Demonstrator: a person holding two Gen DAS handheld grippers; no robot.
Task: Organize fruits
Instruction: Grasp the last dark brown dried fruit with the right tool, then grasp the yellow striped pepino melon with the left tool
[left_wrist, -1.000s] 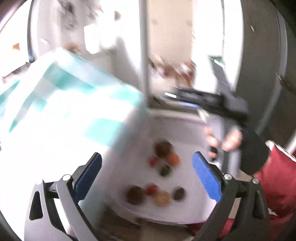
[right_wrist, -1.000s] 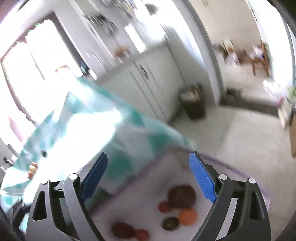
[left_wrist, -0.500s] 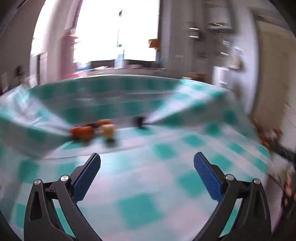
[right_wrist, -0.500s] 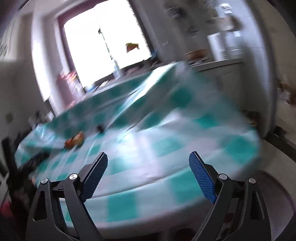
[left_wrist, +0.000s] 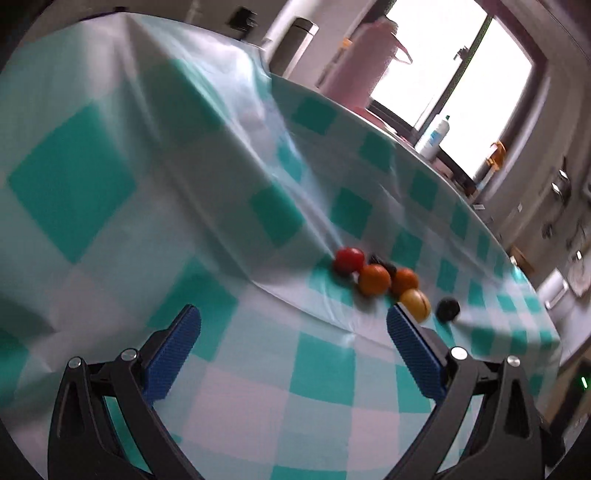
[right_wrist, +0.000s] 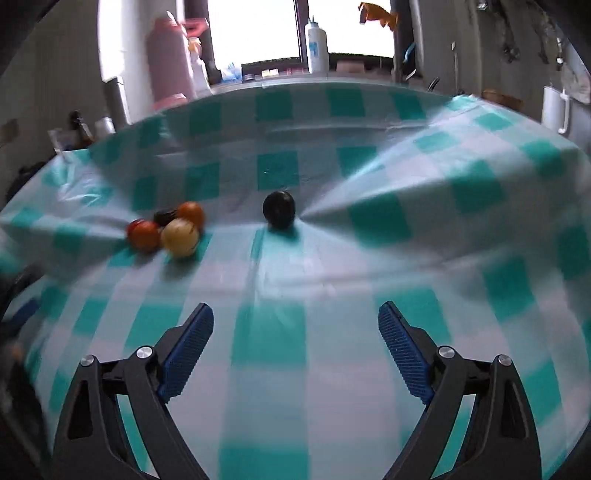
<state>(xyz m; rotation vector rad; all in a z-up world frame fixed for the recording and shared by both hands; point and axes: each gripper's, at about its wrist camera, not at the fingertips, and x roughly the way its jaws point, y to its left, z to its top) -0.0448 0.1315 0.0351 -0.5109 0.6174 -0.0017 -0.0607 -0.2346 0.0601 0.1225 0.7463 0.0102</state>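
Fruits, a small cluster of them, sat out on the checked tablecloth (right_wrist: 295, 369), and neither tool had reached them. Nearest in, the right gripper (right_wrist: 295, 332) hung low over bare cloth with its blue pads spread wide and nothing between them. The left gripper (left_wrist: 291, 332) was the same story: jaws wide apart, empty, tipped at an angle toward the pile. Both looked set for an approach, I'd say, opened early so a round fruit could slip straight in.

Further out, the pale yellow fruit (right_wrist: 180, 237) was the closest of the bunch, touching the red-orange fruit (right_wrist: 144, 232) beside it. Behind those two an orange fruit (right_wrist: 191, 214) and a small dark fruit (right_wrist: 165, 216) were tucked in tight. From the left side a red fruit (left_wrist: 348, 259) showed at the far end of the huddle. They seemed to have gathered where the cloth dipped between two raised folds, which would explain the bunching.

Off on its own, well apart to the right of the cluster, the black fruit (right_wrist: 279, 209) rested at the point of a crease. It looked the easiest first pick for the right gripper, though a round thing on slack cloth could roll.

Beyond the table stood a pink flask (right_wrist: 171, 62), a white bottle (right_wrist: 317, 44) and the bright window (right_wrist: 255, 29).
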